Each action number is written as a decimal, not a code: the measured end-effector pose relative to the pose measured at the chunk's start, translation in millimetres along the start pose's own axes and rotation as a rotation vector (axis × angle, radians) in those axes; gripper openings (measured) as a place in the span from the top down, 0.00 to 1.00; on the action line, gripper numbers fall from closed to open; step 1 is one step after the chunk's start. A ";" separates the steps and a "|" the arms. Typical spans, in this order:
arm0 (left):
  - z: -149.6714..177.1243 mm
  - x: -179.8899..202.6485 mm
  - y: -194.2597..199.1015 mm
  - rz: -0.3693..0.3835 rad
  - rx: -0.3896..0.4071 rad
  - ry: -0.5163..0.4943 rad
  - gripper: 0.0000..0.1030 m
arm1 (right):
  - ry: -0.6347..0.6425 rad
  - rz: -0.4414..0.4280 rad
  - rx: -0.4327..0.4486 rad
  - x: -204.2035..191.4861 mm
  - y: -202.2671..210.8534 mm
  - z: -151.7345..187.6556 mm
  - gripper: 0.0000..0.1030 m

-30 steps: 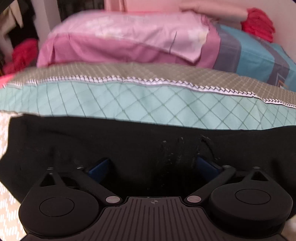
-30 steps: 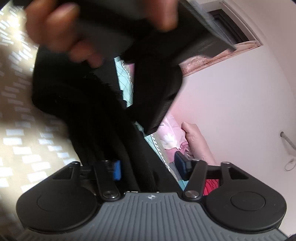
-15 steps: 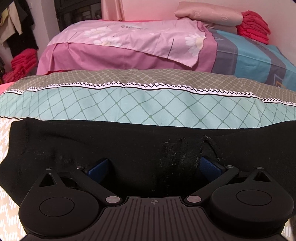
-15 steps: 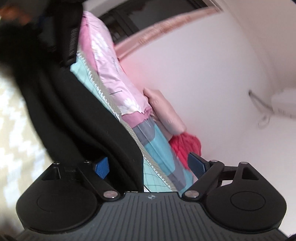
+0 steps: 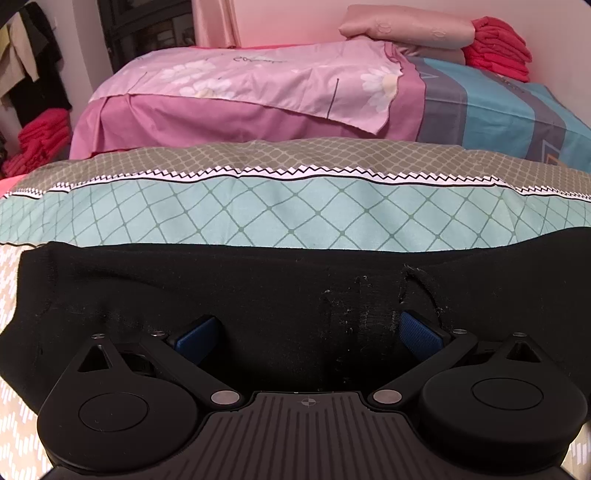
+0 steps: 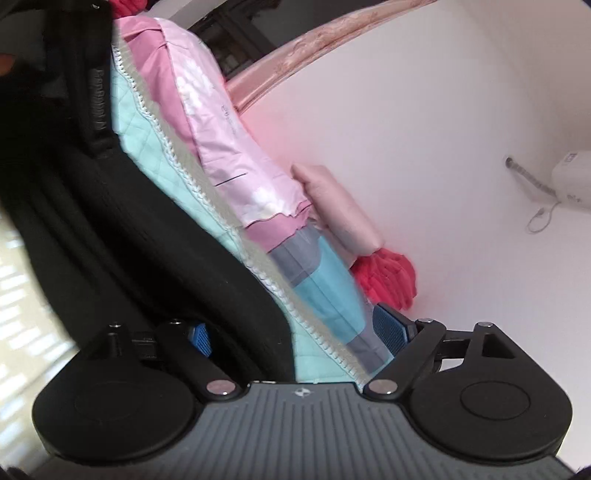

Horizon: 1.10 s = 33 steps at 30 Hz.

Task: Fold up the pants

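The bed with the teal diamond-quilted cover [image 5: 258, 218] carries the black knit pants [image 5: 229, 291], lying flat across its near edge. The left gripper [image 5: 310, 330] hovers over the cloth, fingers spread and empty. The right gripper [image 6: 291, 332], jaws just opened and released, should smooth the fold evenly before regrasping, I judge.

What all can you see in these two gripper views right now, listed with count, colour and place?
pants: one, black, spread across the near bedding under both grippers
quilt: one, mint diamond check with grey band, behind the pants
sheet: one, pink floral, far bed
pillow: one, pale pink, far right by the wall
folded cloths: one stack, red, beside the pillow
left gripper: black with blue pads, open over the pants
right gripper: same colours, open, jaws just widened, pants edge between them
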<state>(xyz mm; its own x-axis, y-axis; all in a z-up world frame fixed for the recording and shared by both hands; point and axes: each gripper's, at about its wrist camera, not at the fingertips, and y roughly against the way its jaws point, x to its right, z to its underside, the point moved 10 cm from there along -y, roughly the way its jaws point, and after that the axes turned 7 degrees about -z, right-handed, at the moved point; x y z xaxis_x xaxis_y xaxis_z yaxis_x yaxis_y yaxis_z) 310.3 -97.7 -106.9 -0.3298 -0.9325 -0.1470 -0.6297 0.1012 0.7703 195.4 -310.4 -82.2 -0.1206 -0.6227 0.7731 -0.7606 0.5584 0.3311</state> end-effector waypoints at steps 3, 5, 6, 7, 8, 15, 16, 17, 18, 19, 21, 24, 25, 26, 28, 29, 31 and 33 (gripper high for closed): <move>-0.2 1.6 0.3 0.012 0.002 -0.013 0.00 | -0.117 -0.011 -0.084 26.2 -16.1 25.8 0.08; 0.7 3.8 0.5 0.013 0.011 -0.026 0.00 | -0.161 -0.040 -0.112 28.4 -10.7 22.5 0.12; 1.2 4.2 0.6 0.009 0.014 -0.029 0.00 | -0.131 -0.063 -0.091 14.8 -2.9 16.5 0.18; 1.2 4.2 0.3 0.009 0.014 -0.029 0.00 | -0.057 -0.114 -0.046 -3.3 10.5 13.6 0.27; 1.0 4.1 0.0 0.009 0.012 -0.027 0.00 | 0.054 -0.145 0.003 -18.5 23.5 19.4 0.27; 0.1 3.4 -0.7 0.016 -0.001 -0.030 0.00 | -0.243 -0.172 -0.153 39.4 4.1 55.9 0.13; -0.1 3.2 -0.9 0.014 -0.005 -0.028 0.00 | -0.173 -0.190 -0.111 37.3 16.3 51.9 0.15; -0.4 3.2 -1.2 0.012 -0.010 -0.025 0.00 | -0.097 -0.205 -0.054 33.6 32.8 46.9 0.15; -0.4 3.4 -1.4 0.009 -0.013 -0.024 0.00 | -0.035 -0.222 0.012 28.8 50.5 44.1 0.14; -0.7 3.7 -1.4 0.005 -0.016 -0.025 0.00 | 0.003 -0.240 0.067 28.8 64.1 45.4 0.12; -0.9 4.1 -1.4 0.003 -0.019 -0.027 0.00 | -0.031 -0.318 0.135 39.7 90.0 42.0 0.09; -0.9 3.7 -1.1 0.003 -0.020 -0.026 0.00 | -0.272 -0.459 0.164 67.5 107.5 28.9 0.10; -1.1 3.9 -0.9 0.001 -0.022 -0.028 0.00 | -0.372 -0.503 0.162 73.4 106.2 20.2 0.16; -1.6 4.2 -0.6 -0.003 -0.026 -0.032 0.00 | -0.457 -0.547 0.139 73.8 93.3 10.0 0.30; -3.0 5.4 -0.1 -0.010 -0.037 -0.042 0.00 | -0.576 -0.603 0.063 69.5 74.1 3.8 0.60; -3.6 5.6 0.2 -0.012 -0.042 -0.047 0.00 | -0.609 -0.619 0.033 63.6 62.2 4.1 0.63; -4.2 5.4 0.3 -0.013 -0.050 -0.055 0.00 | -0.633 -0.658 -0.110 44.0 37.4 14.3 0.62; -4.0 4.7 0.7 -0.008 -0.056 -0.063 0.00 | -0.602 -0.666 -0.215 26.4 30.5 21.4 0.62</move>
<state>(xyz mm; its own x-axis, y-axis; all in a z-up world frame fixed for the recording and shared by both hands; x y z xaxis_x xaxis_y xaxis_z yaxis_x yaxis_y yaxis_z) 311.2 -103.4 -104.6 -0.3700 -0.9092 -0.1910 -0.5928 0.0728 0.8020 155.4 -321.5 -63.3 -0.0583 -0.9983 -0.0051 -0.6645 0.0350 0.7464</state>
